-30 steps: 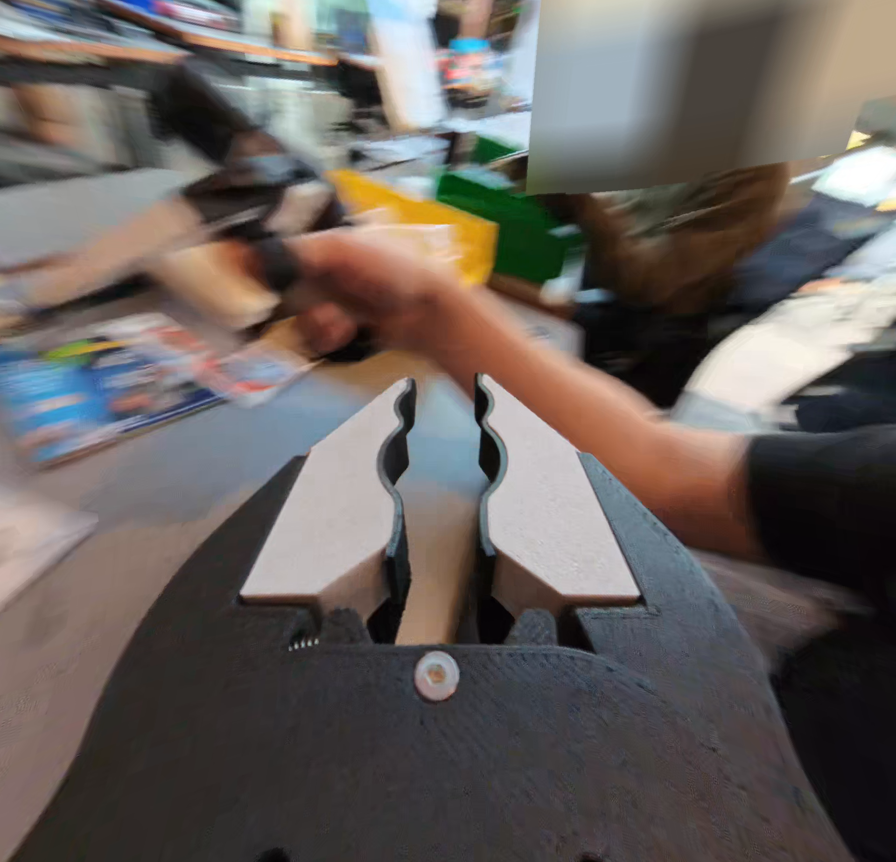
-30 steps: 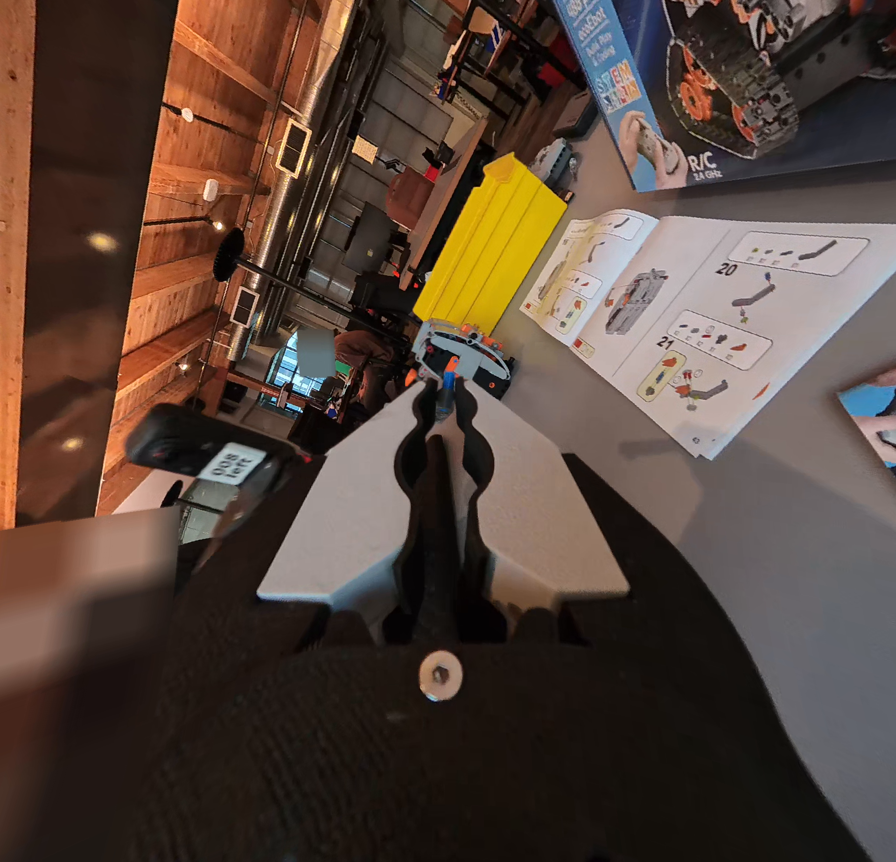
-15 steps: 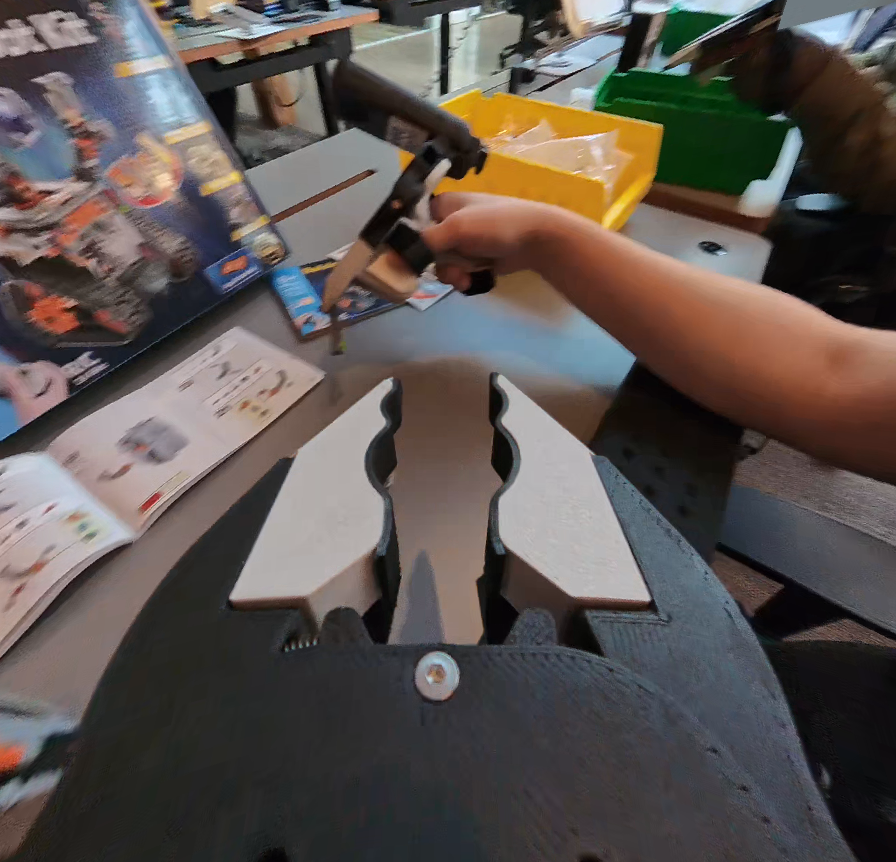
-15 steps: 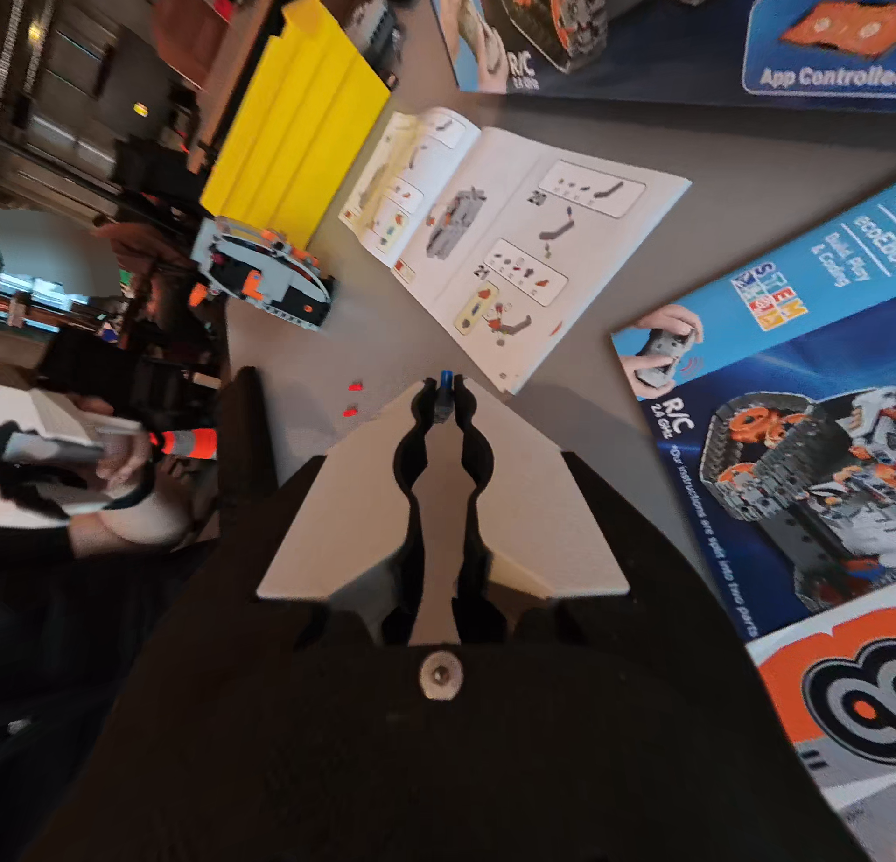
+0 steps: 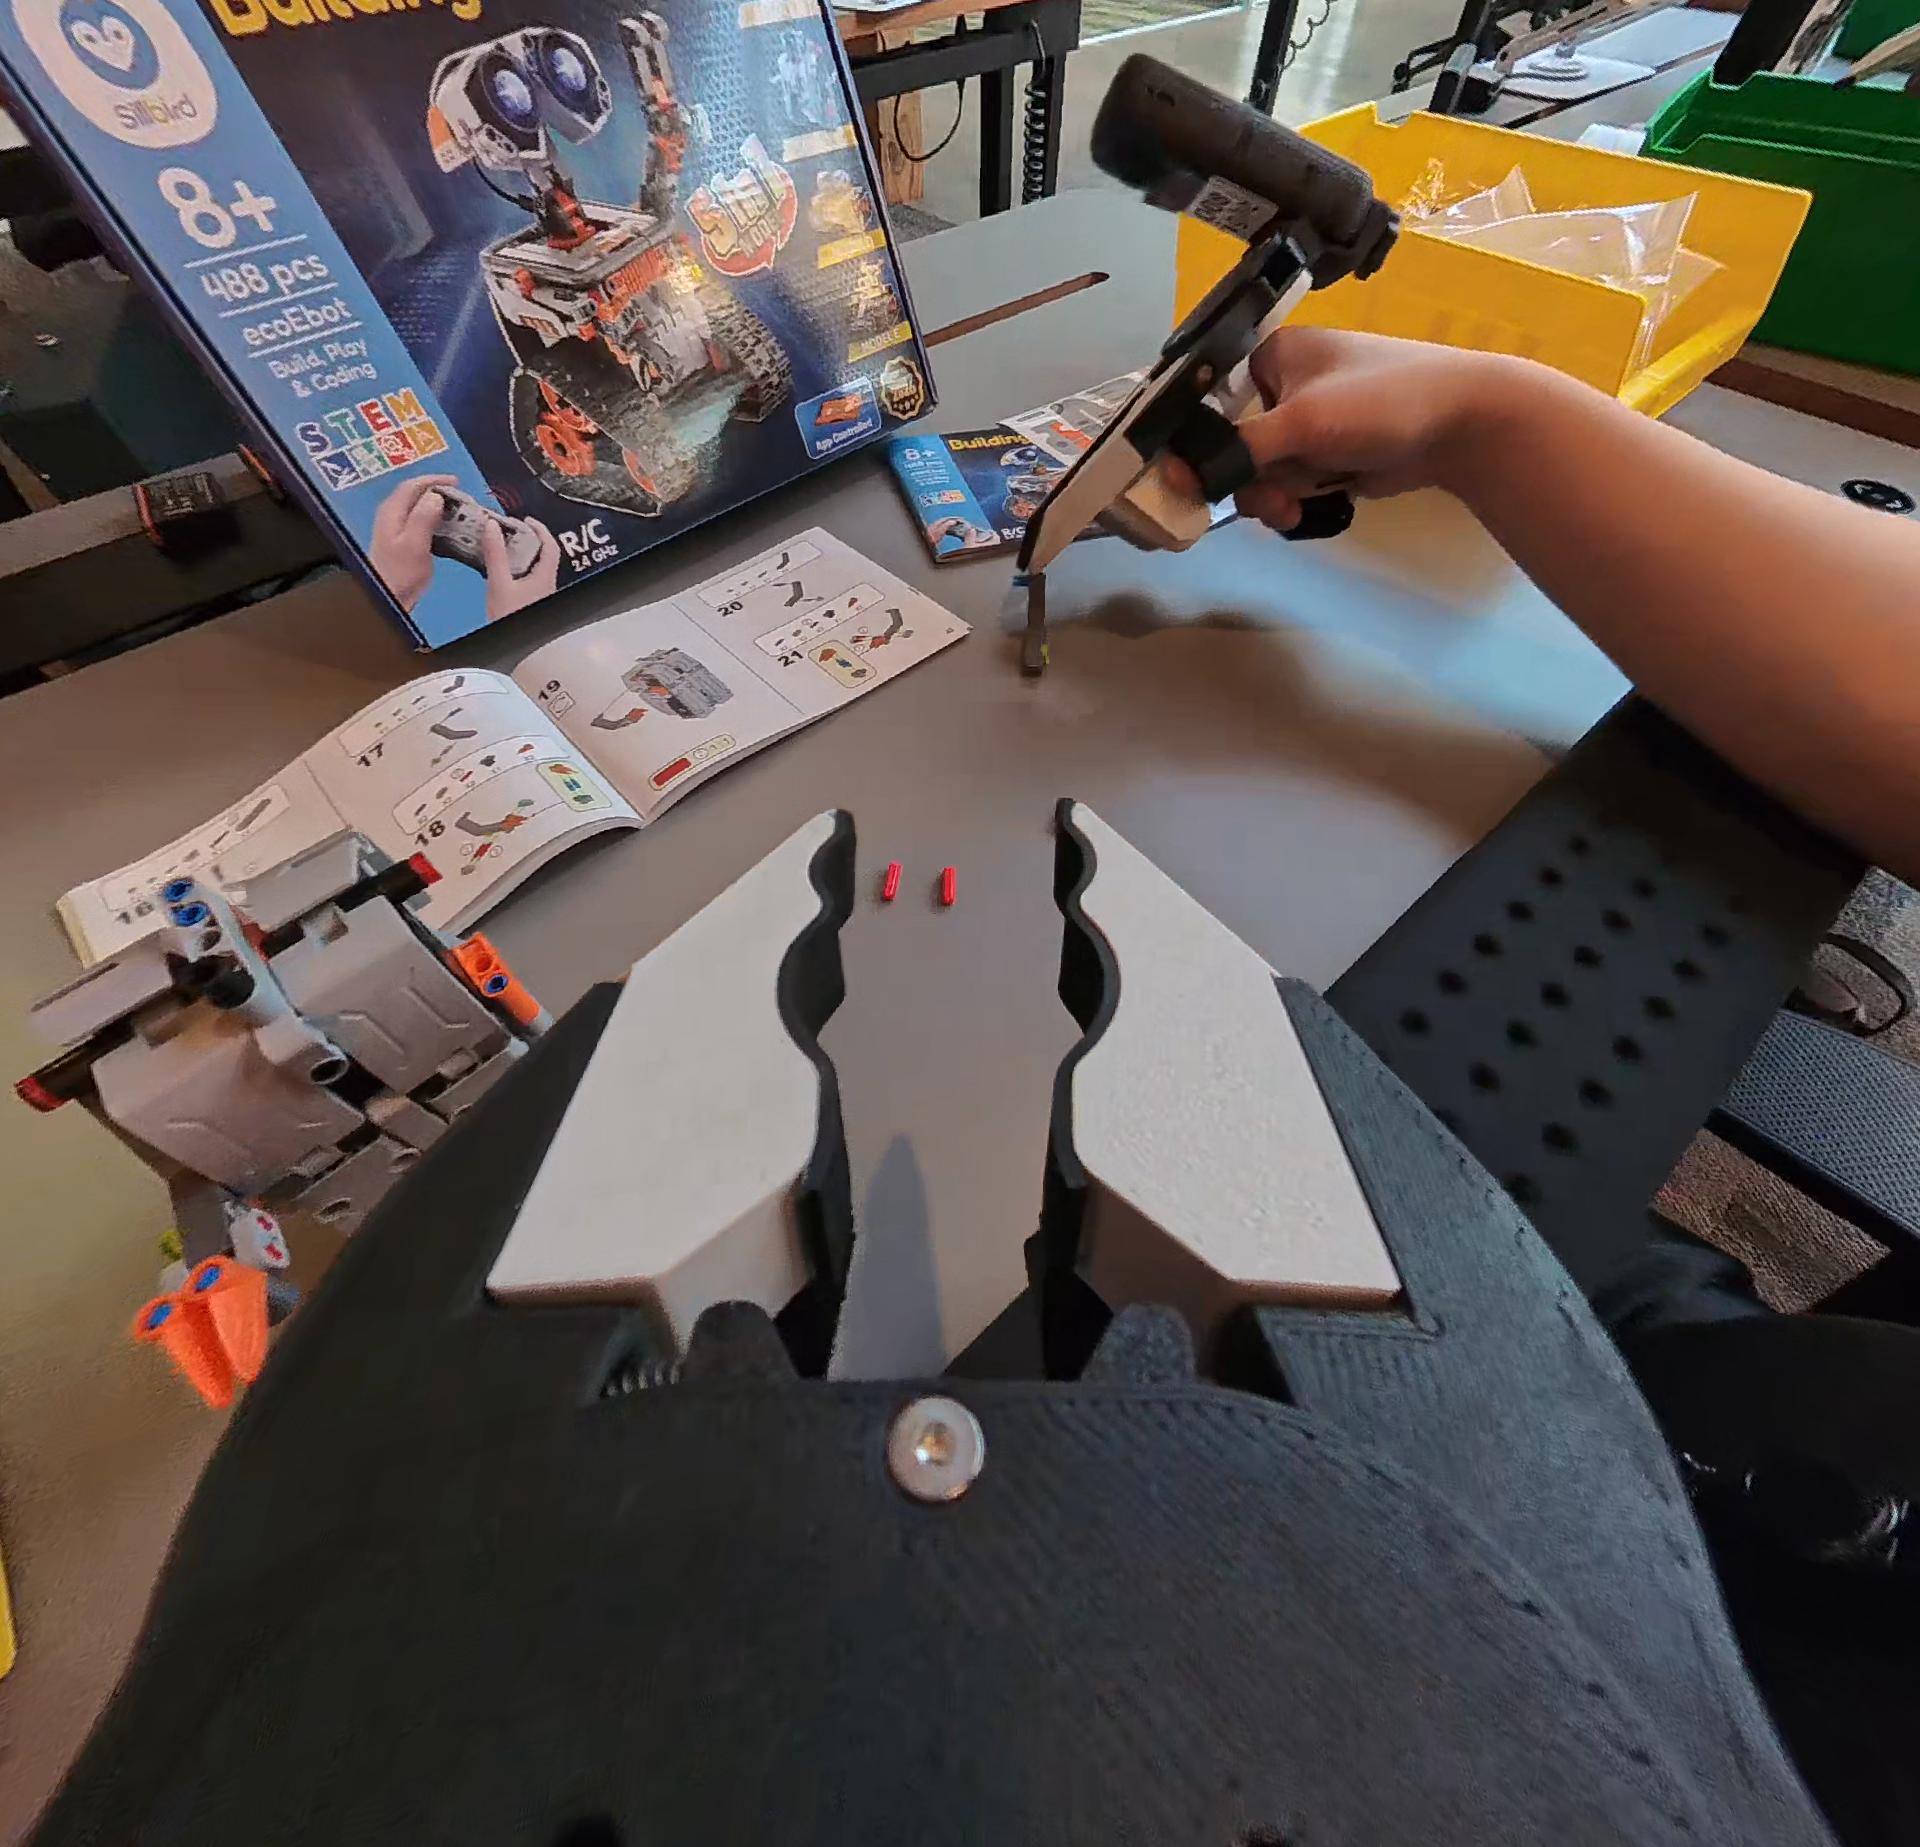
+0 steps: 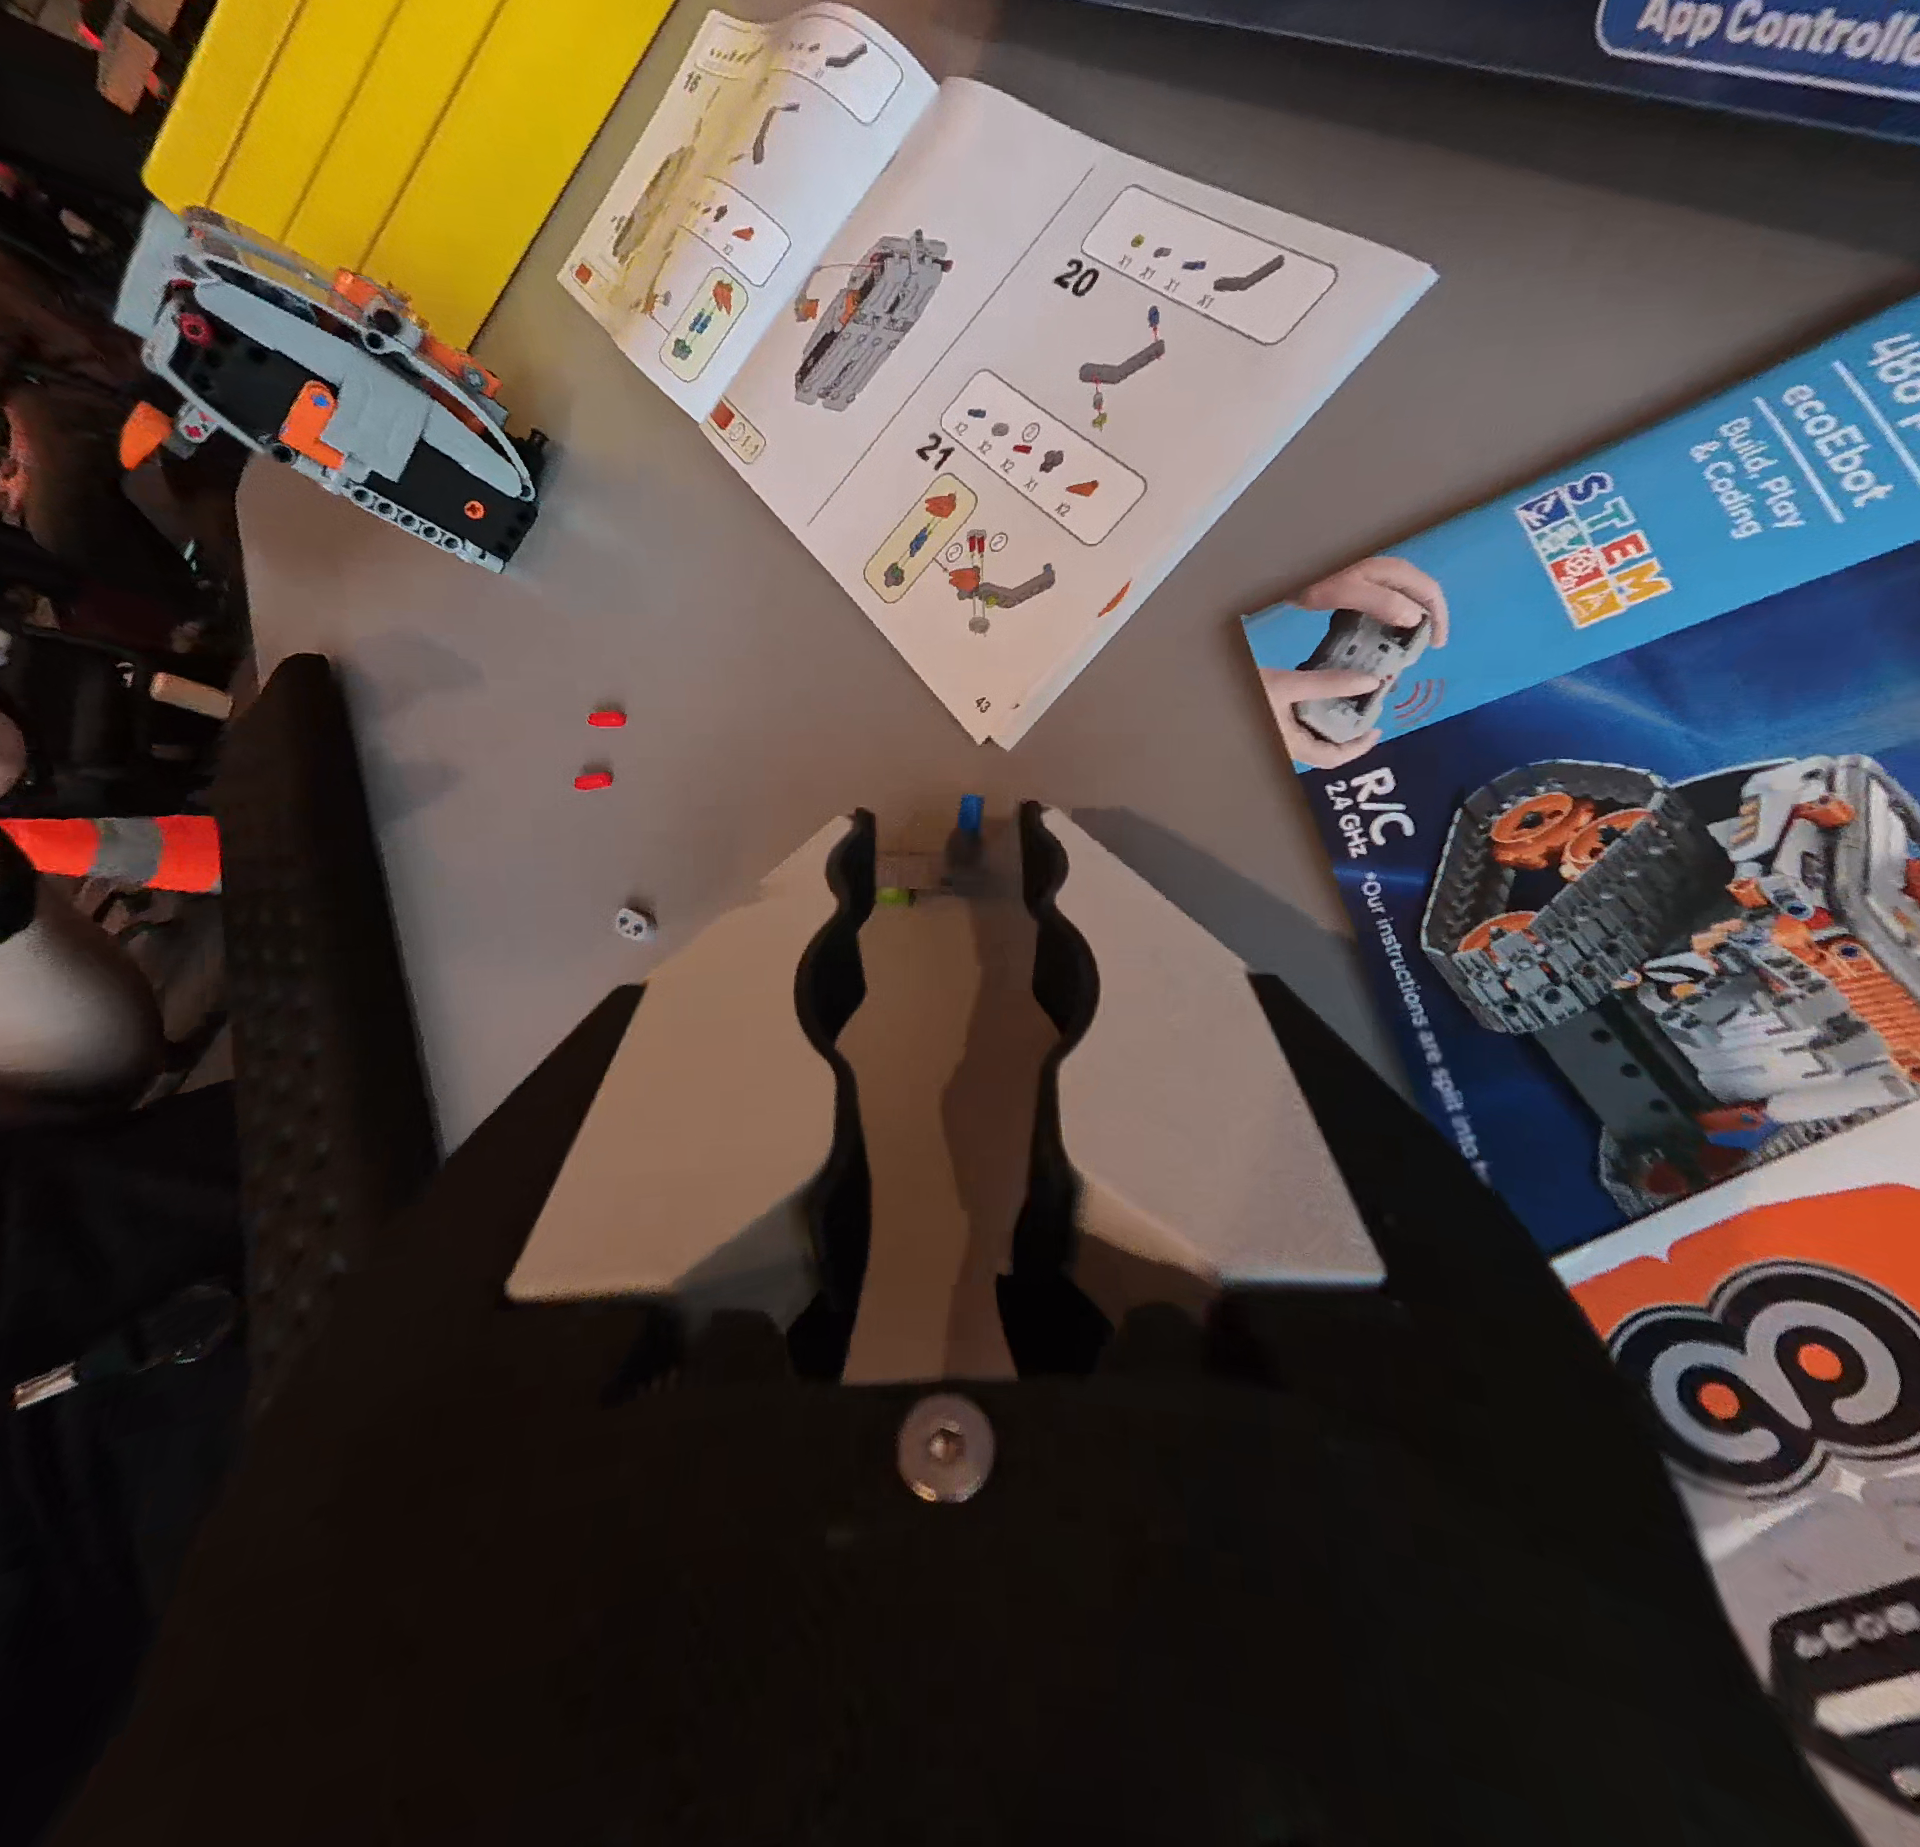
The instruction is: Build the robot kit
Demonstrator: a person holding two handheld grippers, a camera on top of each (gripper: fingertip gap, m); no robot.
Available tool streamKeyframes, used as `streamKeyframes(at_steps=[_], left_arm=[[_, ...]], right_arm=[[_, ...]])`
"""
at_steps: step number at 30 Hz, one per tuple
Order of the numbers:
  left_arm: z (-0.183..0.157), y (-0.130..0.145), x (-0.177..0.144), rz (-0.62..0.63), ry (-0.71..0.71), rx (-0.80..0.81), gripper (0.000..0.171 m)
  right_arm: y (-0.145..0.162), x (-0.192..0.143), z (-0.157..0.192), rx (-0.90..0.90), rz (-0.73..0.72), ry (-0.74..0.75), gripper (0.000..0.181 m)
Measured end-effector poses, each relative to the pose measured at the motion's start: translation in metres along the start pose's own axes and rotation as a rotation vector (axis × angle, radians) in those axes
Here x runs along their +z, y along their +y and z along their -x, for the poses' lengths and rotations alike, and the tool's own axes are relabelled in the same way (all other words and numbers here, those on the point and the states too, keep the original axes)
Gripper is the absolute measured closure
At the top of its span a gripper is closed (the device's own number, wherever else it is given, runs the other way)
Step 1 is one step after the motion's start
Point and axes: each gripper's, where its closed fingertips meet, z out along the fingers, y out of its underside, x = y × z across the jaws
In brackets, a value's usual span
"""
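Two red pins lie side by side before the left hand-held gripper, jaws apart; right hand-held gripper spread around an upright grey beam; yellow bin holds clear bags.

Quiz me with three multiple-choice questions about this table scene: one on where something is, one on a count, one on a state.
1. Where do the small red plastic pins lie?
A) on the open white instruction booklet
B) on the bare grey table, just ahead of the fingers of the black left gripper
C) in the yellow plastic bin

2. How many red pins are there?
A) one
B) two
C) four

3. How do the left gripper's fingers stand?
A) open, holding nothing
B) shut on a pin
C) shut on the booklet

Answers: 1 B, they rest on bare table beyond the fingertips; 2 B, a pair lies side by side; 3 A, a wide gap shows only table between them.
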Motion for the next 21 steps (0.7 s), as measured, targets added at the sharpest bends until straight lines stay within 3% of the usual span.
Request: streamKeyframes(at_steps=[3,8,13,16,21], left_arm=[[0.002,-0.001,-0.004,-0.004,0.005,-0.003,0.133],[0.006,-0.015,-0.009,-0.076,0.031,0.032,0.138],[0.009,-0.052,-0.019,-0.125,0.01,0.112,0.137],[-0.005,-0.07,-0.026,-0.155,0.059,0.069,0.134],[-0.02,-0.091,-0.039,-0.257,0.105,-0.023,0.133]], right_arm=[[0.006,-0.017,0.001,-0.021,-0.068,0.11,0.15],[0.014,-0.038,0.012,-0.335,-0.216,0.39,0.147],[0.014,-0.028,0.021,-0.377,-0.209,0.399,0.142],[0.016,-0.027,0.022,-0.41,-0.203,0.391,0.139],[-0.008,-0.045,0.052,-0.461,-0.412,0.288,0.133]])
